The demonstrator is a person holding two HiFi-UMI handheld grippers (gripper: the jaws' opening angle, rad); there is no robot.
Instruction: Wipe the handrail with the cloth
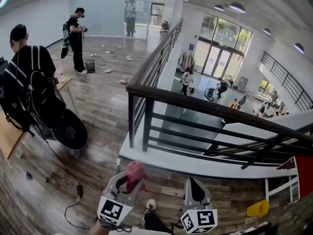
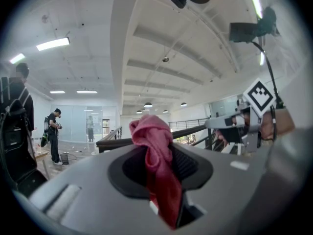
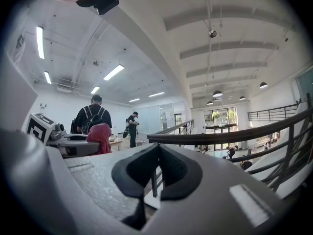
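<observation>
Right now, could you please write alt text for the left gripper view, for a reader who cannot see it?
The left gripper has its jaws shut on a pink-red cloth, which bunches up above them and hangs down below. Beyond the cloth runs the dark handrail. At the far left are a person with a backpack and another person standing farther off.

Right gripper (image 3: pixel 158 150): at 6 o'clock, its grey body filled the lower view; the black pads met at their tips with nothing between them.
Handrail (image 3: pixel 230 134): a dark bar that ran from the centre toward 3 o'clock, beyond the gripper and apart from it.
Cloth (image 3: pixel 100 133): red and bunched, at 9 o'clock, at the end of the left gripper (image 3: pixel 88 146).
Person with backpack (image 3: pixel 93 116): stood just behind the cloth, back turned.
Second person (image 3: pixel 132 129): stood farther off, left of centre.
Ceiling lights (image 3: pixel 113 72): bright strips toward 11 o'clock.
</observation>
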